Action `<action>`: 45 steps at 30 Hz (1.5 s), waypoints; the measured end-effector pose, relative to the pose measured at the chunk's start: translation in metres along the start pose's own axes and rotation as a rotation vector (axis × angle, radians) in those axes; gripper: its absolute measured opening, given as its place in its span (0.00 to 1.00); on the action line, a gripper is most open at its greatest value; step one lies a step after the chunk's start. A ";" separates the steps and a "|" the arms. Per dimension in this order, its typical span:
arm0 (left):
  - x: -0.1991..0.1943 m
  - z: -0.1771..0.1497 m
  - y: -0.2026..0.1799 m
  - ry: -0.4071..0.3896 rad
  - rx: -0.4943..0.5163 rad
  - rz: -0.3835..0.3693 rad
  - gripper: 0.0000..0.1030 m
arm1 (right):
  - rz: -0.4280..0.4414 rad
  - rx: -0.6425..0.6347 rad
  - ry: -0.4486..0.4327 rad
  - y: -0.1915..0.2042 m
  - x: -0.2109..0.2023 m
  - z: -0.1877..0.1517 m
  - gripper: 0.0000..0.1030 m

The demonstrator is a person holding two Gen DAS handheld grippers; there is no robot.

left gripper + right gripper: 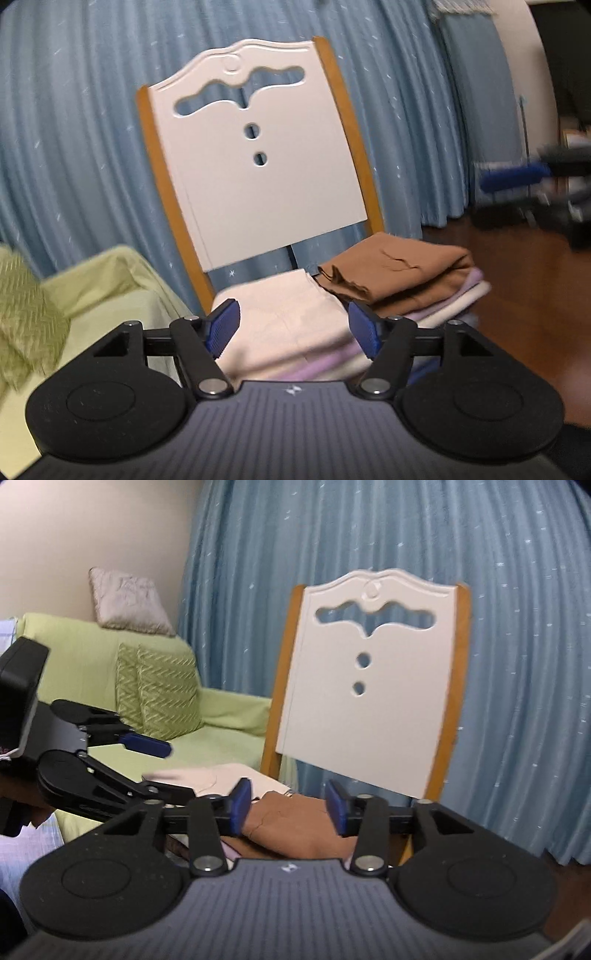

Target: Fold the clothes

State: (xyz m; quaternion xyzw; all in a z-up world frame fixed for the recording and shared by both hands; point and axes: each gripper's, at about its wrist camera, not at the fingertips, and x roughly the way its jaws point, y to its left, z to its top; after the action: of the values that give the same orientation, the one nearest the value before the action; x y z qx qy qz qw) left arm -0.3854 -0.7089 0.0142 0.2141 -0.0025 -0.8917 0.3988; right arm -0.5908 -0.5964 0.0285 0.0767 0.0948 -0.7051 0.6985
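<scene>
Folded clothes lie in two stacks on the chair seat. A cream folded garment (291,325) tops the left stack, over lilac and cream layers. A brown folded garment (399,273) tops the right stack and also shows in the right wrist view (295,827). My left gripper (293,326) is open and empty, just in front of the cream garment. My right gripper (290,805) is open and empty, just in front of the brown garment. The left gripper also shows from the side in the right wrist view (162,764).
A white chair back with orange-brown side posts (258,166) stands behind the stacks, before a blue curtain (74,129). A light green sofa (229,720) with patterned cushions (162,694) is at the left. Dark wood floor (517,288) is at the right.
</scene>
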 end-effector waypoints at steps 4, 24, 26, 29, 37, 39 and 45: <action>-0.015 -0.020 -0.001 0.050 -0.146 0.017 0.99 | -0.067 0.114 0.070 0.013 -0.026 -0.027 0.99; -0.065 -0.064 -0.015 0.214 -0.301 0.074 0.99 | -0.102 0.123 0.269 0.075 -0.067 -0.060 0.99; -0.066 -0.063 -0.016 0.210 -0.305 0.073 0.99 | -0.100 0.119 0.261 0.076 -0.069 -0.058 0.99; -0.070 -0.061 -0.018 0.188 -0.317 0.063 0.99 | -0.093 0.121 0.262 0.077 -0.071 -0.057 0.99; -0.072 -0.056 -0.026 0.178 -0.296 0.064 0.99 | -0.087 0.130 0.264 0.074 -0.071 -0.058 0.99; -0.071 -0.055 -0.028 0.183 -0.287 0.064 0.99 | -0.090 0.132 0.267 0.073 -0.071 -0.058 0.99; -0.068 -0.056 -0.031 0.199 -0.267 0.068 0.99 | -0.097 0.136 0.277 0.071 -0.068 -0.060 0.99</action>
State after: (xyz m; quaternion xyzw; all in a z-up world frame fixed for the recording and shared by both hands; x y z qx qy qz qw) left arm -0.3464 -0.6300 -0.0163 0.2465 0.1482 -0.8443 0.4521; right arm -0.5201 -0.5165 -0.0152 0.2156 0.1457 -0.7255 0.6371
